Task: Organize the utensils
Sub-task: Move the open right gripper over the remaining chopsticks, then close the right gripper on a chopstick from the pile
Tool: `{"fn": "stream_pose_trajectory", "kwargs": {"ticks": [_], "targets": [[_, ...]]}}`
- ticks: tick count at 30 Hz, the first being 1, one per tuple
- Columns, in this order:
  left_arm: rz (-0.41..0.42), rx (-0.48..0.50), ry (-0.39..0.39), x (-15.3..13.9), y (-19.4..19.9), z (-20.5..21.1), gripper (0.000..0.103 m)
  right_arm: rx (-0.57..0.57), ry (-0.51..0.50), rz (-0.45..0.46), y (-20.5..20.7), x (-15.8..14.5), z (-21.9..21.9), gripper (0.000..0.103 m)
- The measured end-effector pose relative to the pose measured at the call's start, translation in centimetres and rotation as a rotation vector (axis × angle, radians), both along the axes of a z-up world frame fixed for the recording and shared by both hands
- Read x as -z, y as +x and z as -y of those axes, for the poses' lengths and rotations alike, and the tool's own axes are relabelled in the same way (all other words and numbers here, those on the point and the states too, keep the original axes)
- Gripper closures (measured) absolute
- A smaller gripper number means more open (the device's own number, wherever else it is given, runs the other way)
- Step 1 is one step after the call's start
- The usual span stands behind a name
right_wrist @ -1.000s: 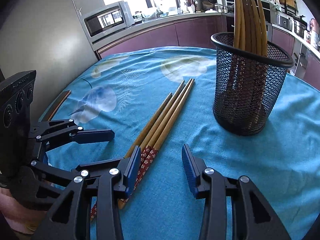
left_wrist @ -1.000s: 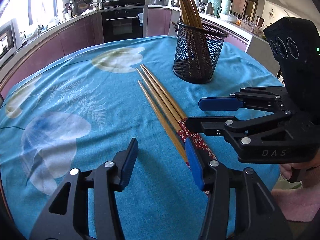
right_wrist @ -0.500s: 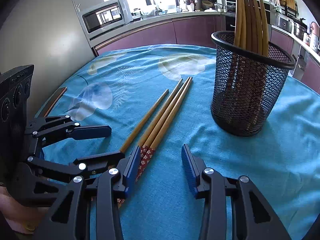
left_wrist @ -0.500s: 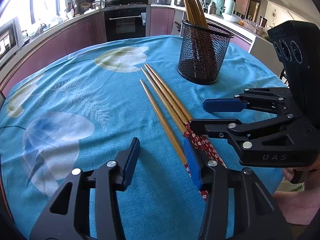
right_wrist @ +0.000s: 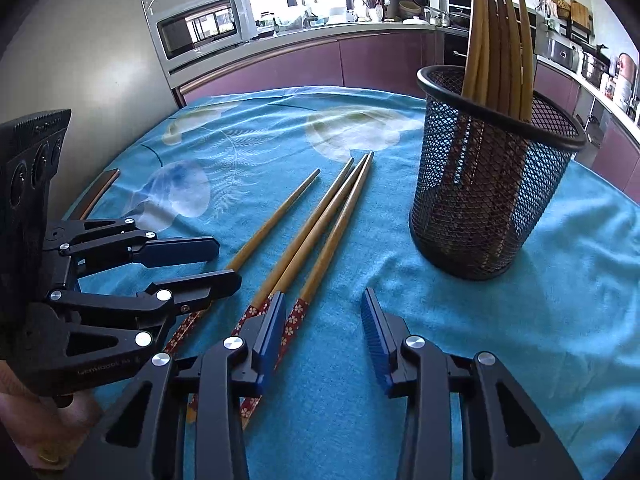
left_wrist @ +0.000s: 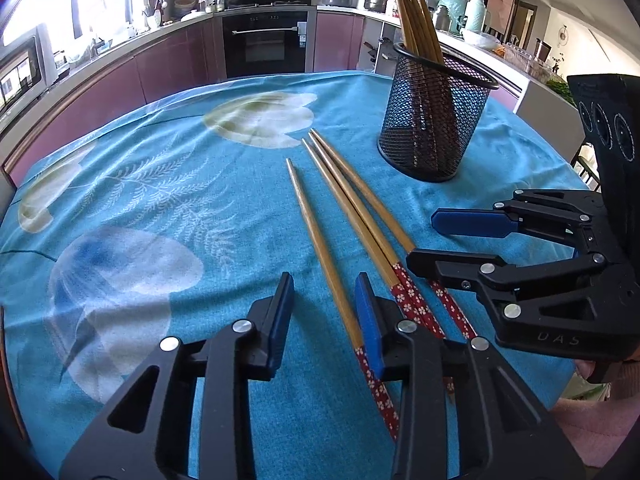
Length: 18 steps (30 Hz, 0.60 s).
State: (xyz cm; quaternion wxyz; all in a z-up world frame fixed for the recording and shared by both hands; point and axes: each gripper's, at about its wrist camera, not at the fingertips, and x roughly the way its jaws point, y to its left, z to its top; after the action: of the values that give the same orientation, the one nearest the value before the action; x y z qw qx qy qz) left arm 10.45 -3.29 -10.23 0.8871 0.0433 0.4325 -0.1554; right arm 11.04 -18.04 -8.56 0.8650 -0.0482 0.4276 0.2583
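Three wooden chopsticks with red flowered ends lie on the blue tablecloth (left_wrist: 160, 184). A single chopstick (left_wrist: 320, 248) runs between the jaws of my left gripper (left_wrist: 324, 308), close along the right pad; the jaws are closing and the left pad stands clear of it. The other two form a pair (right_wrist: 320, 224) under my right gripper (right_wrist: 324, 320), which is open, with one stick just inside its left finger. A black mesh holder (left_wrist: 432, 136) with several chopsticks stands upright beyond them. Each gripper shows in the other's view: right gripper (left_wrist: 440, 240), left gripper (right_wrist: 228, 264).
The table's round edge falls away near both grippers. A chair back (right_wrist: 100, 188) stands beyond the left edge. Kitchen counters, an oven (left_wrist: 264, 48) and a microwave (right_wrist: 200, 28) ring the room. A pink sleeve (left_wrist: 592, 428) shows at the lower right.
My left gripper's jaws have narrowed. The single chopstick has shifted left, away from the pair, and now lies between the left jaws. The right gripper has barely moved.
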Motion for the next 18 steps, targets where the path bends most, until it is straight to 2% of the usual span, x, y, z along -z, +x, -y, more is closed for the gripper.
{"fn": "stream_pose_trajectory", "kwargs": {"ticks": [11, 14, 18], "targets": [[-0.008, -0.026, -0.012, 0.0, 1.8, -0.1, 0.078, 0.023, -0.012, 0.012, 1.9, 0.1, -0.8, 0.074], [-0.007, -0.033, -0.011, 0.1, 2.1, 0.0, 0.08, 0.033, -0.013, 0.011, 2.0, 0.1, -0.7, 0.079], [-0.01, -0.04, -0.018, 0.1, 2.3, -0.1, 0.086, 0.053, 0.0, 0.002, 2.1, 0.1, 0.0, 0.091]]}}
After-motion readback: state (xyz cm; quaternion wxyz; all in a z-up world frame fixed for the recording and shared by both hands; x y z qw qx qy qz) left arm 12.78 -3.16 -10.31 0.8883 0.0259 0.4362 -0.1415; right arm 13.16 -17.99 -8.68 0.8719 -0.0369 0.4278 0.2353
